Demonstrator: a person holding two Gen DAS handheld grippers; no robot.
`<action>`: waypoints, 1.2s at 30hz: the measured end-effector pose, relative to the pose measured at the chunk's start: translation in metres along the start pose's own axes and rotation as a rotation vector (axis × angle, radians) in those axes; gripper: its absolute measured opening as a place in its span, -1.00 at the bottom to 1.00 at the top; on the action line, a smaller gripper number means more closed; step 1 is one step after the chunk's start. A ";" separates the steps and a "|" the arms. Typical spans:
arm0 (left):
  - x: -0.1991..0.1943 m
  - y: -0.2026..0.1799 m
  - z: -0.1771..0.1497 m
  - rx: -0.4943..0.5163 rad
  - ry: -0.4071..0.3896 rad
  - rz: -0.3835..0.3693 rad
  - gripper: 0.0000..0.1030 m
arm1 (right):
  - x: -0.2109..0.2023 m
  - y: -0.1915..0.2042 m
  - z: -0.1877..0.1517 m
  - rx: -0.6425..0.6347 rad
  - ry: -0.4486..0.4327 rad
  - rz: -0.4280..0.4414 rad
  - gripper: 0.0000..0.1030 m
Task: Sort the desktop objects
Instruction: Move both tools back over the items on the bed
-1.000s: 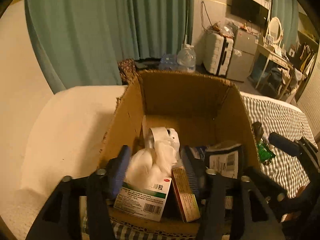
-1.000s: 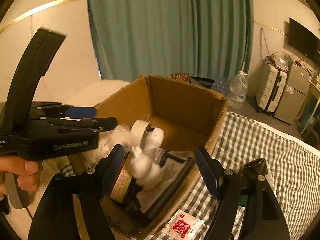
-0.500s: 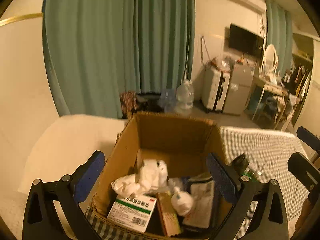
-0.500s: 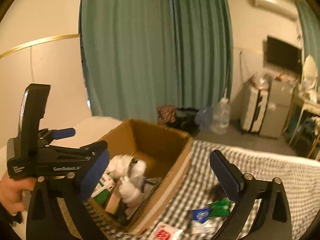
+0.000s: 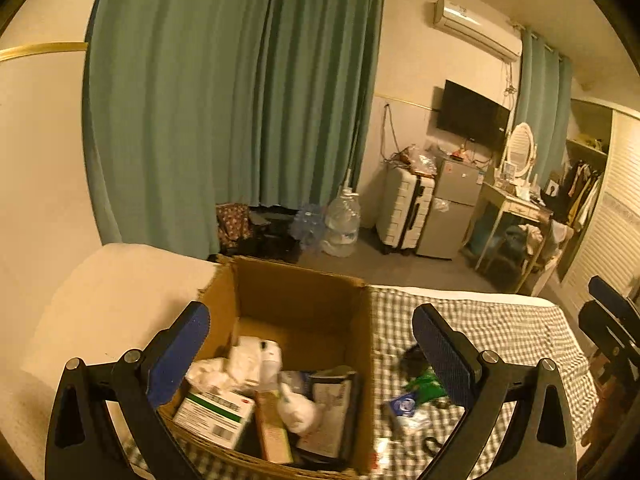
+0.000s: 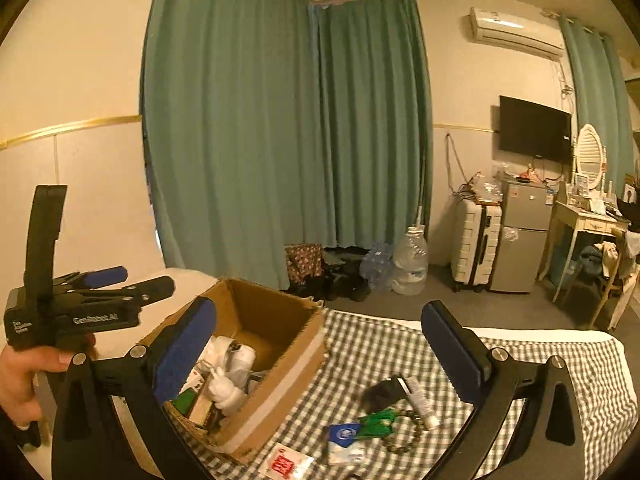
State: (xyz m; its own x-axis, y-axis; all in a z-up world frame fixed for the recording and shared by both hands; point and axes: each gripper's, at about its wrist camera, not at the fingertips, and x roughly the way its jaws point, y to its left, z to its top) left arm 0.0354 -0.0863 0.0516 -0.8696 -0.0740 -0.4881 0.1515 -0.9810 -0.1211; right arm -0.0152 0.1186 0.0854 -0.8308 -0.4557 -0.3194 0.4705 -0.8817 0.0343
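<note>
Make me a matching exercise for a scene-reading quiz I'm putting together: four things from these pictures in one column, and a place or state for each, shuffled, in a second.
Things:
1. green-striped medicine box
2. red and white packet
3. left tongs
4. green packet

Places or states:
A. open, holding nothing
B. on the checked cloth, just outside the cardboard box's near corner
C. inside the cardboard box, at its near edge
D. on the checked cloth, among the loose things right of the box

Pairs: 1-C, 2-B, 3-A, 4-D

Black frames, silver screws, blue-padded fingers [image 5: 180,354] (white "GenRobot.AI" lettering); bare-skinned left hand [image 6: 20,380].
</note>
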 end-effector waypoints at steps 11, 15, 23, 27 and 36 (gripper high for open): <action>0.001 -0.068 -0.007 0.080 0.020 -0.046 1.00 | -0.001 -0.050 -0.012 -0.012 0.077 -0.085 0.99; 0.010 -0.099 -0.016 0.111 0.047 -0.070 1.00 | -0.003 -0.068 -0.021 -0.016 0.078 -0.114 0.99; 0.046 -0.144 -0.047 0.150 0.166 -0.099 1.00 | 0.022 -0.120 -0.067 0.046 0.184 -0.146 0.99; 0.063 -0.161 -0.064 0.167 0.217 -0.114 1.00 | 0.027 -0.135 -0.076 0.055 0.195 -0.163 0.99; 0.118 -0.183 -0.112 0.227 0.351 -0.104 1.00 | 0.052 -0.147 -0.101 0.093 0.267 -0.151 0.98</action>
State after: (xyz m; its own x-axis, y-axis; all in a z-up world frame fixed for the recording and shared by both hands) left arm -0.0421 0.1046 -0.0809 -0.6566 0.0546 -0.7523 -0.0698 -0.9975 -0.0115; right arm -0.0975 0.2371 -0.0323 -0.7761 -0.2820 -0.5641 0.3086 -0.9499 0.0502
